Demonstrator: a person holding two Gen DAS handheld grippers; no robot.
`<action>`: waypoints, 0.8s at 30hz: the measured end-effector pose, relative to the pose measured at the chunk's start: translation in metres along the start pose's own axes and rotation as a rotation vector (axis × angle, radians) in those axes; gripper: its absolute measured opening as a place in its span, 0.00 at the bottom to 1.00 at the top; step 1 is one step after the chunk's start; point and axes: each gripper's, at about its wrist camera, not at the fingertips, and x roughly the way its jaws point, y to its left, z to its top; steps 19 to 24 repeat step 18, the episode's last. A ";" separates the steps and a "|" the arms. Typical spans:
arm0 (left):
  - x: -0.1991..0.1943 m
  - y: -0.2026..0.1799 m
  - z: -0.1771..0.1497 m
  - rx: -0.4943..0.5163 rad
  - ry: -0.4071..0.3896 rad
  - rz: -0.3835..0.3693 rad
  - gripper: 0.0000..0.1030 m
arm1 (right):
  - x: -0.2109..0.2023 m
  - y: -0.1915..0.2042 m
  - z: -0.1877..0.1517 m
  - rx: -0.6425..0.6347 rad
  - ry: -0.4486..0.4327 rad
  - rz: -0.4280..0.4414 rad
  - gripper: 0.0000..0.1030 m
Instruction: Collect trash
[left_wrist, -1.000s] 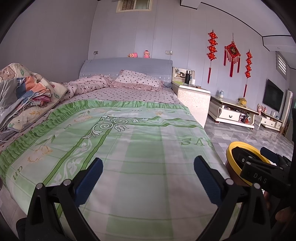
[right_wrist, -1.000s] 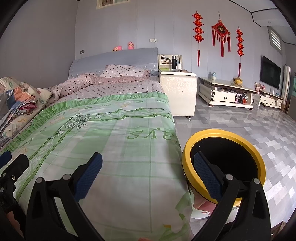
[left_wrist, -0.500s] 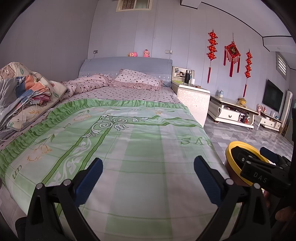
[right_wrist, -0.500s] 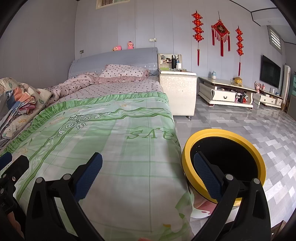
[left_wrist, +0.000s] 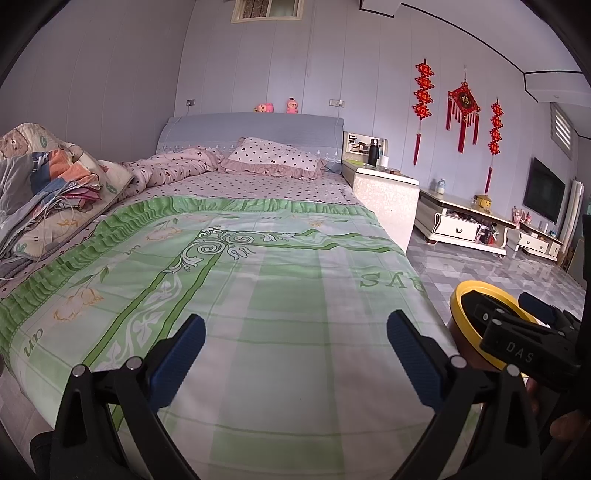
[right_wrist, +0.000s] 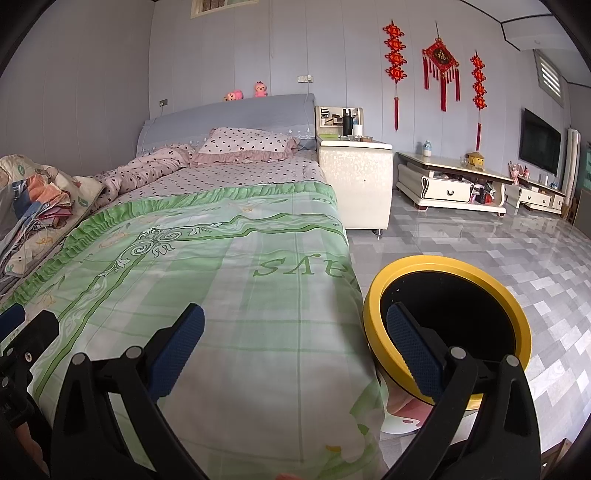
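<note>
A round trash bin with a yellow rim (right_wrist: 476, 275) and a dark inside stands on the floor beside the bed's near right corner; its rim (left_wrist: 461, 291) also shows in the left wrist view. My left gripper (left_wrist: 295, 354) hovers open over the green patterned bedspread (left_wrist: 240, 280) with nothing between its blue pads. My right gripper (right_wrist: 295, 350) is open too, its right finger over the bin's mouth and its left finger over the bedspread (right_wrist: 229, 280). No loose trash is visible on the bed.
A heap of folded quilts (left_wrist: 44, 184) lies at the bed's left edge, a dotted pillow (left_wrist: 273, 157) at the head. A cream bedside cabinet (right_wrist: 356, 181) and a low TV stand (right_wrist: 450, 184) line the wall. Grey tiled floor (right_wrist: 517, 251) lies to the right.
Both views have shifted only slightly; the grippers stay open and nothing on the bed or in the bin has moved.
</note>
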 end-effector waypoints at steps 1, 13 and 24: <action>0.000 0.000 0.000 -0.001 0.000 0.002 0.92 | 0.000 0.000 0.001 0.001 0.001 0.000 0.92; 0.004 0.005 -0.004 -0.036 0.024 0.003 0.92 | 0.001 -0.001 0.000 0.003 0.004 0.001 0.92; 0.004 0.006 -0.002 -0.031 0.025 0.003 0.92 | 0.001 -0.001 0.001 0.003 0.004 0.001 0.92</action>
